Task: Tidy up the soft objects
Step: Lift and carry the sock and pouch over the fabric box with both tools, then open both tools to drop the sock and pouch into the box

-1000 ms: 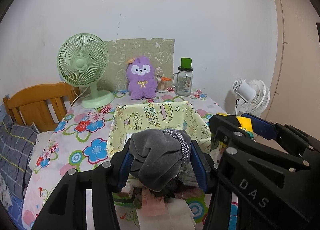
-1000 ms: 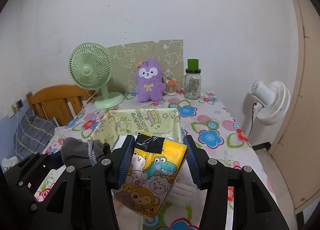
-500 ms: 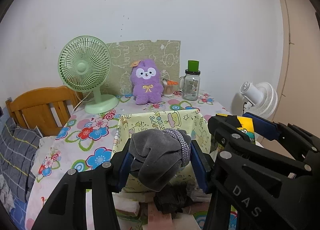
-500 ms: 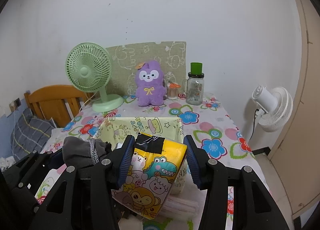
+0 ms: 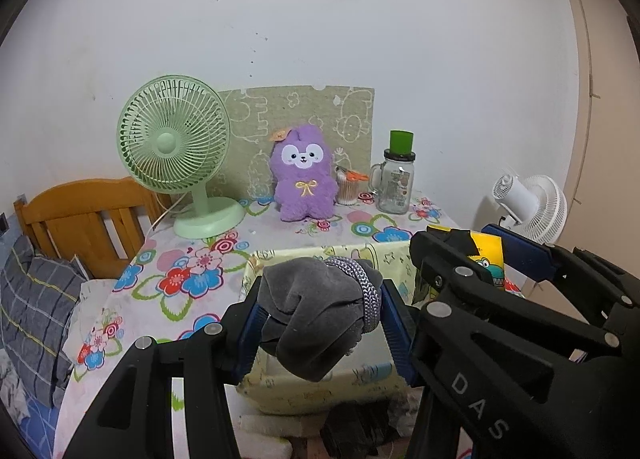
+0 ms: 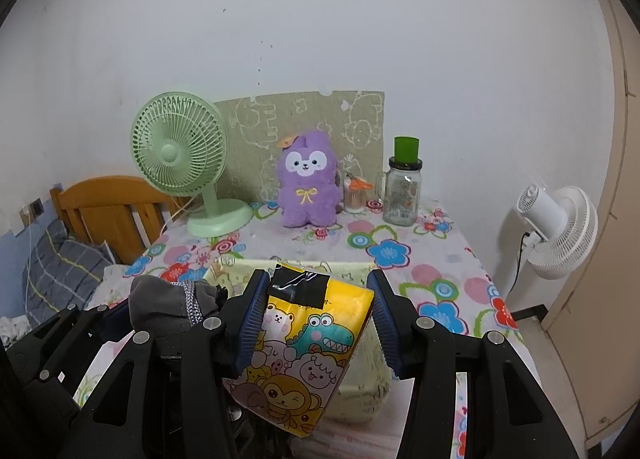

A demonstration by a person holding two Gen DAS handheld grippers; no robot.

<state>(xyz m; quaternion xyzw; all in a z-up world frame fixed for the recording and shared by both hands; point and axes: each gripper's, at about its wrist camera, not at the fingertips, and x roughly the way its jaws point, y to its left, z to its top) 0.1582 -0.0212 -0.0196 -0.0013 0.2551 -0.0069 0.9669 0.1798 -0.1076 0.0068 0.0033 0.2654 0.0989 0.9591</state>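
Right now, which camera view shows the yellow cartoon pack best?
The right wrist view: the yellow cartoon pack sits clamped in the right gripper, its printed animals facing the camera. The left wrist view shows only a yellow corner behind that gripper's black finger.

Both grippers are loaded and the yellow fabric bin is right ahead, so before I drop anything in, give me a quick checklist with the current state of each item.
1. Left gripper has the gray rolled cloth clamped between its pads: ok.
2. Right gripper has the yellow cartoon tissue pack clamped: ok, though most of the pack hangs below the pads.
3. Yellow fabric bin open at the top: ok.
4. Room inside the bin: cannot tell, both loads hide its interior.
5. Grippers clear of each other: ok, side by side without touching.
6. Purple plush, green fan and glass jar out of the way: ok, they stand behind the bin.
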